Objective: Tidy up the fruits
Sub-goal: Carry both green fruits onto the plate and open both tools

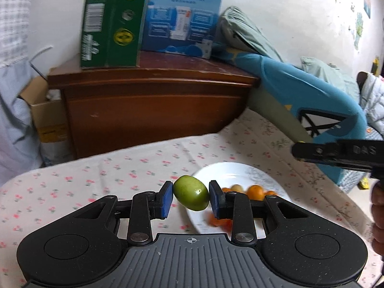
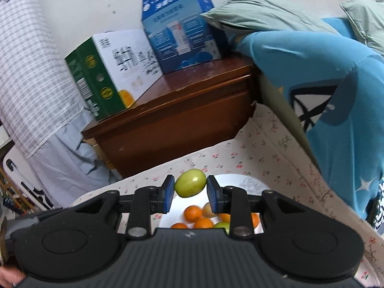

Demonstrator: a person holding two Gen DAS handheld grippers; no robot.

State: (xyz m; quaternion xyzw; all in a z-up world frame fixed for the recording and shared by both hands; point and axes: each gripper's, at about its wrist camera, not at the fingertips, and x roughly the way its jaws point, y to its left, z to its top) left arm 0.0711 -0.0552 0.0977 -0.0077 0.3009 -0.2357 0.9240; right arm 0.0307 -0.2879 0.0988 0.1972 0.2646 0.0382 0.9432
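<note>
In the left wrist view my left gripper (image 1: 190, 198) is shut on a green oval fruit (image 1: 190, 193), held above the near edge of a white plate (image 1: 240, 171) on the floral bedsheet. Several small orange fruits (image 1: 255, 191) lie on that plate. Part of the right gripper's black body (image 1: 340, 152) shows at the right edge. In the right wrist view my right gripper (image 2: 190, 193) is shut on another green fruit (image 2: 190, 183), lifted over the same white plate (image 2: 249, 183), where several orange fruits (image 2: 193, 213) and a green one (image 2: 222, 225) lie.
A brown wooden nightstand (image 1: 153, 100) stands beyond the bed, with a green carton (image 1: 111, 21) and a blue carton (image 1: 182, 16) on top. A blue quilt (image 1: 304, 88) and green pillows (image 2: 259, 12) pile up at the right. Checked fabric (image 2: 36, 72) hangs at the left.
</note>
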